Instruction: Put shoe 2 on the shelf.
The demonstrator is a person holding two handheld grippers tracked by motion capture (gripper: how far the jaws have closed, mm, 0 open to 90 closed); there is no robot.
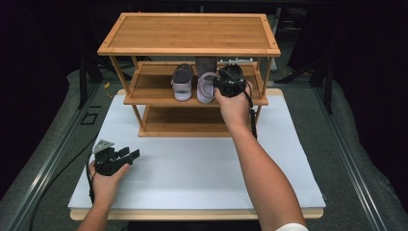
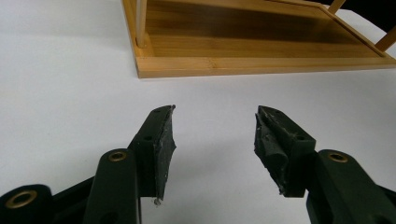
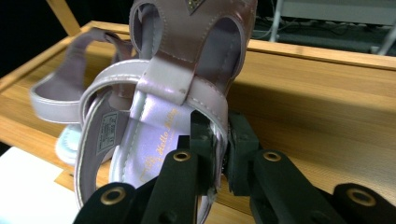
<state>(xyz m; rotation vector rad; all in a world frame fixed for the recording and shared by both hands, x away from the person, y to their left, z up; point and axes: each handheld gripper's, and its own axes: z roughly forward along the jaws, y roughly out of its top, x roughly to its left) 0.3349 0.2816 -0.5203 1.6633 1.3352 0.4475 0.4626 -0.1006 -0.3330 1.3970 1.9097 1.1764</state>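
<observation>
A lilac sandal [image 1: 206,87] sits at the front of the middle shelf of a wooden shoe rack [image 1: 190,33], next to a second, greyer sandal [image 1: 182,82] on its left. My right gripper [image 1: 222,85] reaches in at that shelf and is shut on the lilac sandal. In the right gripper view its jaws [image 3: 223,140] pinch the sandal's [image 3: 177,70] side rim by the heel strap, with the second sandal [image 3: 70,93] behind to the left. My left gripper [image 1: 129,153] rests low over the white board, open. Its jaws [image 2: 215,135] hold nothing.
The rack stands at the far end of a white board [image 1: 192,163] on the table. Its bottom shelf [image 2: 261,46] lies bare just ahead of the left gripper. Rack posts flank the middle shelf. Cables trail from both grippers.
</observation>
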